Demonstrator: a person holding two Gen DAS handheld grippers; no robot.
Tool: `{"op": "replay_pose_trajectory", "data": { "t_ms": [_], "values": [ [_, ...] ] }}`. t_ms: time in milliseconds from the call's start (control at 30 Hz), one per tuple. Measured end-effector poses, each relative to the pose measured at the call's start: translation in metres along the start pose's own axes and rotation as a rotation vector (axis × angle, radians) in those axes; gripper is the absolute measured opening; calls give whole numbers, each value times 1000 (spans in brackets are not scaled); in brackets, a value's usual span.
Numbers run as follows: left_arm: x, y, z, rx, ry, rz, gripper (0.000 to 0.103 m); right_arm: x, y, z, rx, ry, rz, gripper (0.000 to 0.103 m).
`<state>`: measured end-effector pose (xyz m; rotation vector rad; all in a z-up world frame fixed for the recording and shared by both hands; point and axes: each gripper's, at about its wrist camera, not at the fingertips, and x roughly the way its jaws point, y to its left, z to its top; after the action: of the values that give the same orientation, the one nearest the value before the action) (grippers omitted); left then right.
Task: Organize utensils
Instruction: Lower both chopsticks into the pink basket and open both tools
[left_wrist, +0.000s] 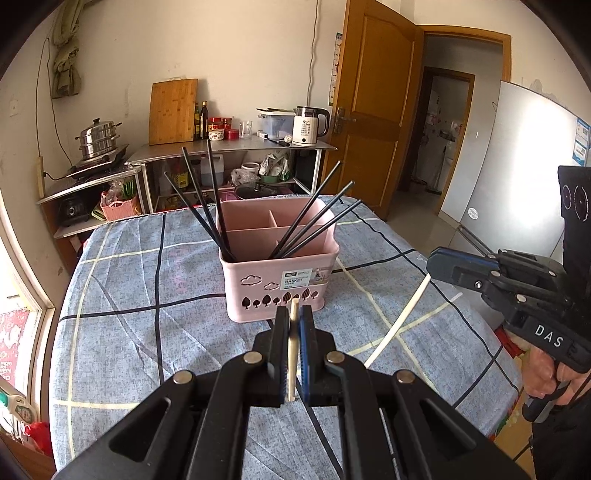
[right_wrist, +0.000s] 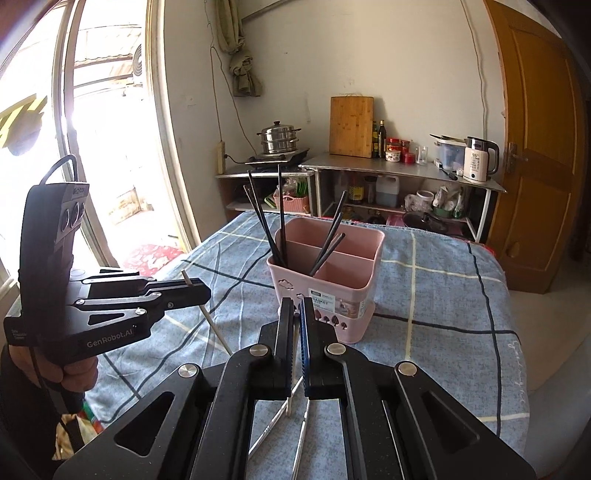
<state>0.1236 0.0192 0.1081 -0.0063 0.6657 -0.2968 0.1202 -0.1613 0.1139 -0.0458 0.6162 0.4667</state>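
The left gripper (left_wrist: 294, 317) points forward and downward over the table (left_wrist: 122, 295), its jaws clamped together on a pale chopstick (left_wrist: 293, 354) that runs lengthwise between the pads, its tip poking out just past the fingertips. In the right wrist view the same gripper (right_wrist: 199, 290) is seen from the side, held level-ish by a hand (right_wrist: 74, 369) wrapped round the grip below, and the pale stick slants down and away from its jaws toward the blue checked cloth.

The right gripper (right_wrist: 295, 314) has a similar downward tilt, jaws closed on a second pale chopstick (right_wrist: 291, 391), whose lower end shows beneath the pads. In the left wrist view this gripper (left_wrist: 434, 264) enters from the right, held by a hand (left_wrist: 546, 373) at the handle, and its chopstick (left_wrist: 399, 325) hangs diagonally below the jaws.

Straight ahead of both sets of jaws, near but apart, stands the pink utensil basket (left_wrist: 273, 284), divided into compartments. Black chopsticks (left_wrist: 207, 206) lean in the front compartment's left corner; more black chopsticks (left_wrist: 314, 225) lean at its right end. Beneath the right gripper's jaws, metal utensils (right_wrist: 299, 443) lie on the cloth; what kind cannot be told.
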Motion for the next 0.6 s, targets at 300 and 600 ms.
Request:
{"op": "replay_pose_trajectory", "data": {
  "t_ms": [300, 600],
  "values": [
    [-8, 0, -3, 10, 3, -3, 6, -9, 4, -3, -34, -3, -15, 3],
    [-24, 5, 13, -2, -42, -18, 6, -18, 9, 16, -46, -60, -11, 3]
  ]
}}
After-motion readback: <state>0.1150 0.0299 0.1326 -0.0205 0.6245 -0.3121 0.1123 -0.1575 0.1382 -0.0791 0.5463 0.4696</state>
